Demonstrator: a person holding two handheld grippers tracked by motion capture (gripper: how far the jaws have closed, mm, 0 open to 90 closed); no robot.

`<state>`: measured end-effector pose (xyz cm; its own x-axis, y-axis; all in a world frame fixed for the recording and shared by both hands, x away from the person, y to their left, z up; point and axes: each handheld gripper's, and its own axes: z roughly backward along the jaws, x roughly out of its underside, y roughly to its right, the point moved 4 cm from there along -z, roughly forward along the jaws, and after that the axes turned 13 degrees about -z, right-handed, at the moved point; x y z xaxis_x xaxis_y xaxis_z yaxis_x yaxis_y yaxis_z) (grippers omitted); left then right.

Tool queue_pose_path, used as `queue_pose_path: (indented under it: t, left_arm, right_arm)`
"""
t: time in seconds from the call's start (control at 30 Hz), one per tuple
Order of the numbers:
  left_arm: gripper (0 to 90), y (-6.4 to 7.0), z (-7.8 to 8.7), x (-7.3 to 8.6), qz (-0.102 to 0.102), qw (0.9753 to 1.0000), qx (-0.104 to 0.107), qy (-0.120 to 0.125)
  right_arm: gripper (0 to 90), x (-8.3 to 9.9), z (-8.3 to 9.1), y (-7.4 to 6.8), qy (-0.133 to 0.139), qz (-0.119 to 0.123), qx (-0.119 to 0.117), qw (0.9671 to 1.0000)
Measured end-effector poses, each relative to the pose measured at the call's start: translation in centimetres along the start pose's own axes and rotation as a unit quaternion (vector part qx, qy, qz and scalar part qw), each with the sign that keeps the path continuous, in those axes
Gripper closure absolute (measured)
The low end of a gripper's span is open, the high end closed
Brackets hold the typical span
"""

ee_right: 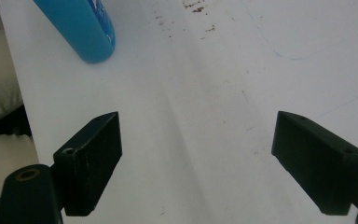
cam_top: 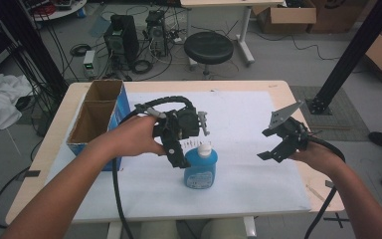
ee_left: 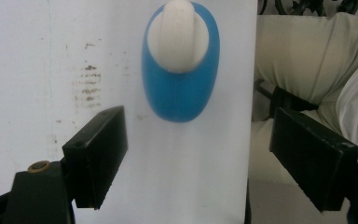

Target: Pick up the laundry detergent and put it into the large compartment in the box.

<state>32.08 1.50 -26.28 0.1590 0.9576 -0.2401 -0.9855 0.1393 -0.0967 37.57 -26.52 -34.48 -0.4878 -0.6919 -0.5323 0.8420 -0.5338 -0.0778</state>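
A blue bottle (cam_top: 200,168) with a white cap (cam_top: 205,148) stands upright on the white sheet (cam_top: 248,184) near the table's front middle. My left gripper (cam_top: 185,142) hangs just above and left of the cap, pointing down, held by a hand. In the left gripper view the bottle (ee_left: 180,91) and its cap (ee_left: 177,37) show from above, ahead of the left gripper (ee_left: 198,140), whose jaws stand wide apart and empty. My right gripper (cam_top: 267,144) hovers open to the bottle's right. In the right gripper view the right gripper (ee_right: 196,135) is empty, with the bottle (ee_right: 81,28) at top left.
A cardboard box (cam_top: 99,117) with a blue side and two empty compartments stands at the table's left. Brown stains (ee_left: 87,84) mark the sheet. The person's legs (ee_left: 303,56) lie past the table's near edge. A black stool (cam_top: 209,47) stands beyond the far edge.
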Motion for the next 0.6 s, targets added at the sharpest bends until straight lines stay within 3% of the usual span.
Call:
queue_pose_path:
  t: [0.6]
  left_arm:
    - [19.8,-1.0,-2.8,-1.6,-0.020,0.9998,0.005,0.002]
  right_arm:
    - [15.7,0.0,0.0,0.1,0.001,-0.002,-0.003,1.0000]
